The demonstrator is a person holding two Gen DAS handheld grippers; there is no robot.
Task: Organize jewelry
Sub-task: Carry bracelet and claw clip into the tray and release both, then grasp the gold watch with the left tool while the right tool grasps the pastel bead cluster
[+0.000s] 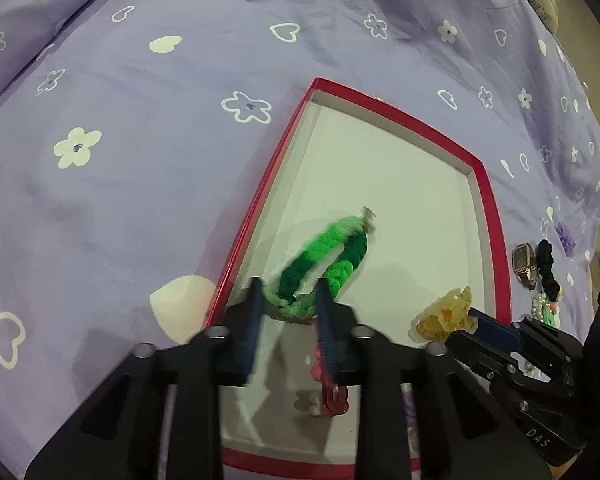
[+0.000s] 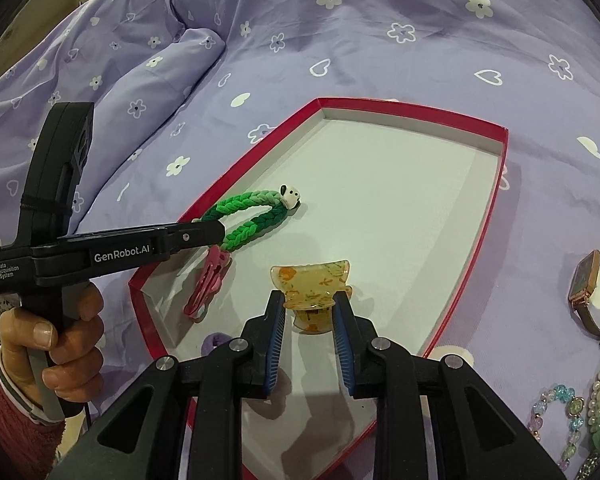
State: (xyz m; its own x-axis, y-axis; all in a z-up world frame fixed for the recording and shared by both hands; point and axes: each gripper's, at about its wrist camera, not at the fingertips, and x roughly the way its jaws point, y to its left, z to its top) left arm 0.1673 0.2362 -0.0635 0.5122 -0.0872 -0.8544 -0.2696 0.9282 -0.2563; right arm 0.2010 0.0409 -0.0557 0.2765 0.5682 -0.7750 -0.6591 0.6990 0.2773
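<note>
— Two grippers over the red tray (image 2: 496, 168) on the bed?
— Yes. My left gripper (image 1: 288, 300) stands parted around the green braided hair tie (image 1: 328, 260); my right gripper (image 2: 309, 312) pinches the amber floral claw clip (image 2: 312, 286), near side of the tray.

Side of the black plastic left gripper (image 2: 204, 236): we read "GenRobot.AI"
Its rear block: "Data Acquisition System"
Black right gripper (image 1: 466, 322) body: "DAS"

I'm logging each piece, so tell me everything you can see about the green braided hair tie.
The green braided hair tie is a soft woven loop in light and dark green bands, with a small white and black animal charm at its far end. It lies flat inside the red-rimmed box, its near end between the left tongs, beside a pink hair clip.
</note>
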